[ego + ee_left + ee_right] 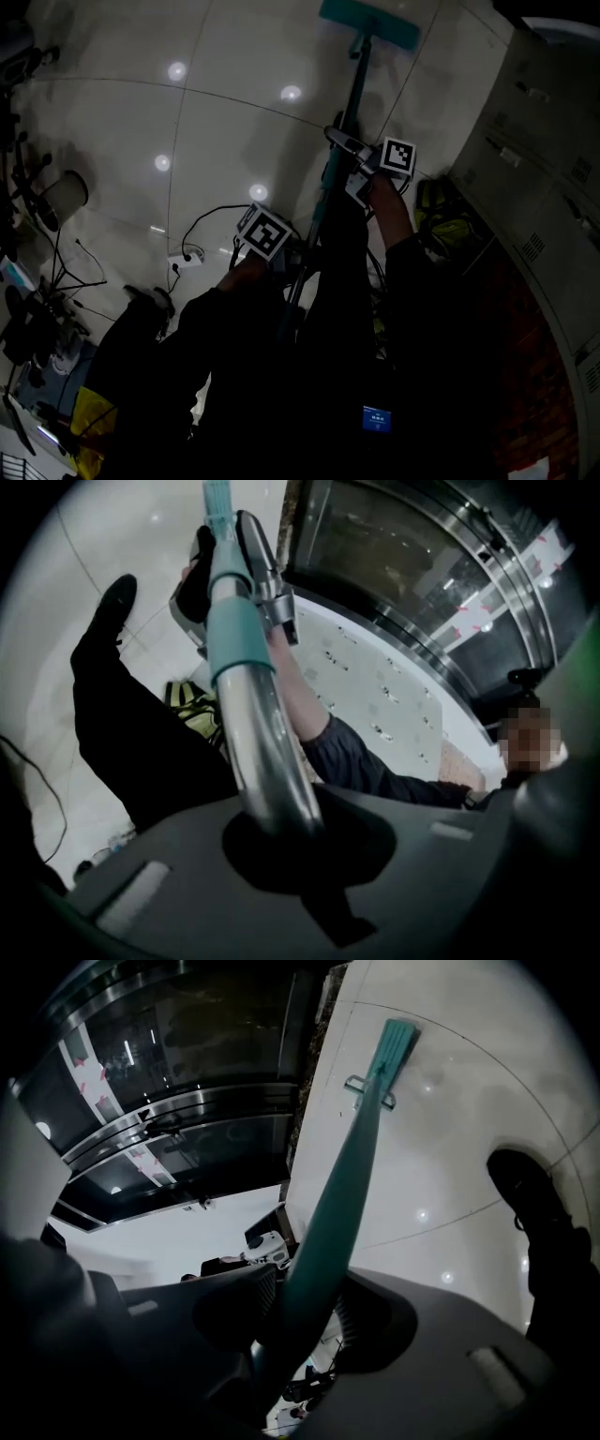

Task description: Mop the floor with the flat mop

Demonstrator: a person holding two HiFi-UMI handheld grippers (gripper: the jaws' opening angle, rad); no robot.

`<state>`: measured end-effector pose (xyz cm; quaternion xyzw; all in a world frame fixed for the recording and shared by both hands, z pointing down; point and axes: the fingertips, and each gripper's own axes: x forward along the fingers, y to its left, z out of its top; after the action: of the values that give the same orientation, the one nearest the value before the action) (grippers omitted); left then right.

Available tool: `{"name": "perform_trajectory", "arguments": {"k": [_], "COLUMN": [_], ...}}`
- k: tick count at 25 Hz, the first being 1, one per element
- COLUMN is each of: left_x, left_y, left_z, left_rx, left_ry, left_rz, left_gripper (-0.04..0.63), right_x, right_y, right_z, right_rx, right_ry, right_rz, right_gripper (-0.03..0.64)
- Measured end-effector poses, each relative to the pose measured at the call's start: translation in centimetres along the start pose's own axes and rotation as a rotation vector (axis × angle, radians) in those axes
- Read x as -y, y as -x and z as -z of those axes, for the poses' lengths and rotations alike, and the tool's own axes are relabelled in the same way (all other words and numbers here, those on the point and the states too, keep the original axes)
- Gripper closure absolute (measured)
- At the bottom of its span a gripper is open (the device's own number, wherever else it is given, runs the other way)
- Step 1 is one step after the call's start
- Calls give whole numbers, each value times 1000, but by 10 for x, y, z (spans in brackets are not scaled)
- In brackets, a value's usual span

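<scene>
stage: mopping looks under way. Flat mop head (pixel 370 23) sits on the floor (pixel 234 103) at the far end of the scene, and both grippers are on the handle (pixel 353 89).
done: can't tell. The glossy tiles show only lamp reflections, with no wet streaks or clear swept/unswept boundary.
left: judging by that, assume most of the visible floor is to be covered, including the near-left area by the cables (pixel 202 225) and the strip along the cabinets (pixel 544 141) on the right.
left gripper (pixel 298 258): clamped on the lower, nearer section of the handle. Its own view shows the bare metal tube (pixel 267 761) running through the jaw notch, with the teal collar (pixel 234 639) just beyond.
right gripper (pixel 361 173): clamped on the handle further up towards the head. Its own view shows the teal shaft (pixel 328 1213) pinched between the jaws.
mop vs grippers: the handle runs from the left gripper through the right gripper, then on to the far head (pixel 394 1044), which is well apart from both. The handle is tilted, near end high.
head contact: it appears to lie flat on the tile, but its pad face isn't visible.
nearby: a shoe (pixel 525 1194) is on the floor right of the shaft, clear of the head.
</scene>
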<state>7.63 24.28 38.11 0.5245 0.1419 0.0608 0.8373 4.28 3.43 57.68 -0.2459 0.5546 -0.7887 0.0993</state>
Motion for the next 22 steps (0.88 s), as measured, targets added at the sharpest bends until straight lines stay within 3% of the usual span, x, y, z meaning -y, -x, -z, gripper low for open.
{"name": "perform_trajectory", "arguments": {"k": [6,10,15,22], "left_x": [34,43,42,16], "left_y": [-13,-22,-27,-9], "left_z": [-93,-115,-98,-15], "left_rx": [47,32,19,-16], "left_ry": [13,-8,-14,-59], "left_rz": [-7,-28,-34,-36], "left_gripper": [586,588,592,592], "right_x": [-22,-36,-48,-37], "right_y": [2,3,4,8], "right_z": [-93,-122,-110,-23], "right_rx": [-11,-37,-69,-42], "right_ry": [-13,17,68,53], "right_rz": [-6,-6,-14,-28], "right_gripper": [426,428,429,428]}}
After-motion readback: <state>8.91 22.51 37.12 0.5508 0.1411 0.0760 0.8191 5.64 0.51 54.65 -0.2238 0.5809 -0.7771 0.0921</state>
